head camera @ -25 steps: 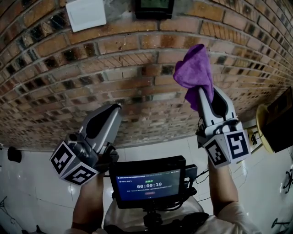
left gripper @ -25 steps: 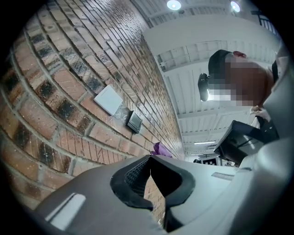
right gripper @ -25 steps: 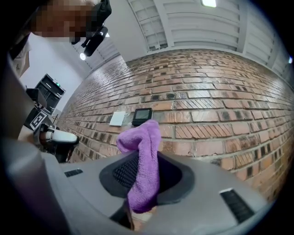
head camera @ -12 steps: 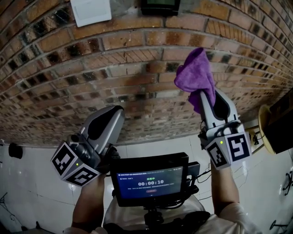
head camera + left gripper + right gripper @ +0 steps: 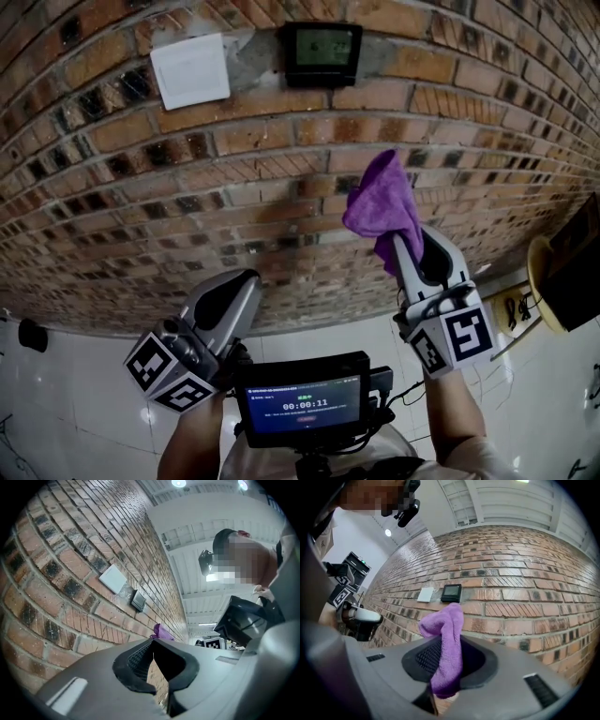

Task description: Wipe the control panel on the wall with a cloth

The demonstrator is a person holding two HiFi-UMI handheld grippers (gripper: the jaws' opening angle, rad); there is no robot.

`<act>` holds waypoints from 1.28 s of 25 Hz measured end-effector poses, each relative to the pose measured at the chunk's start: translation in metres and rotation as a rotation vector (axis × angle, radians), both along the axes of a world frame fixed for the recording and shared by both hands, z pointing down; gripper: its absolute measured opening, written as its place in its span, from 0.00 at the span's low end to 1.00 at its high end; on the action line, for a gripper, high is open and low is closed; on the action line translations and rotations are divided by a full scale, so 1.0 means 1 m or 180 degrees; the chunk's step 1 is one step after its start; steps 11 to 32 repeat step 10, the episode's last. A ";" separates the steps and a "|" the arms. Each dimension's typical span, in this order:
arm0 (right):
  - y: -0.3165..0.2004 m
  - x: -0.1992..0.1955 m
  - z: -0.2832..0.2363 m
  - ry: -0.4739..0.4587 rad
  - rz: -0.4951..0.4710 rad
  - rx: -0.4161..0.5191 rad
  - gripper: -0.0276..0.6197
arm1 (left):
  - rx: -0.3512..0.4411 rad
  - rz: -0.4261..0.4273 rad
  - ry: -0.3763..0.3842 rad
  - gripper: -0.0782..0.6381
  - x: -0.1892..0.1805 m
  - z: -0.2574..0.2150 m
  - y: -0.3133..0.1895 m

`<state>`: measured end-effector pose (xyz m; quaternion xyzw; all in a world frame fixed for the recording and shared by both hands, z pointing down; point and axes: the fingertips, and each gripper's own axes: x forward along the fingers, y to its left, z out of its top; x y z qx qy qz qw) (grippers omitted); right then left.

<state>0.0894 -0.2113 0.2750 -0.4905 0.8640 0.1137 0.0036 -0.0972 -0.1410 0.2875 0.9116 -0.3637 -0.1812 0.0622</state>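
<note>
Head view, control panel [image 5: 323, 52] now fully framed, right gripper [image 5: 400, 240] fingers [image 5: 427, 658] clamping cloth [image 5: 382, 202], left gripper [image 5: 246, 279] fingers [image 5: 138, 660] together

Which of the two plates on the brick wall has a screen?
The black rectangular panel; the white square plate left of it is blank.

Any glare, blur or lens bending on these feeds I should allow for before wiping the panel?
Head view: sharp, but the fisheye bows the brick wall; the control panel shows no strong glare. Left gripper view: black vignette, ceiling lamps flare at top, panel tiny. Right gripper view: cloth crisp, panel small but clear.
</note>
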 end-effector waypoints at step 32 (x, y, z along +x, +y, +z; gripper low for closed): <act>-0.006 0.000 -0.011 -0.0049 -0.0018 0.0040 0.20 | 0.0059 0.0056 -0.0023 0.09 0.006 -0.011 -0.008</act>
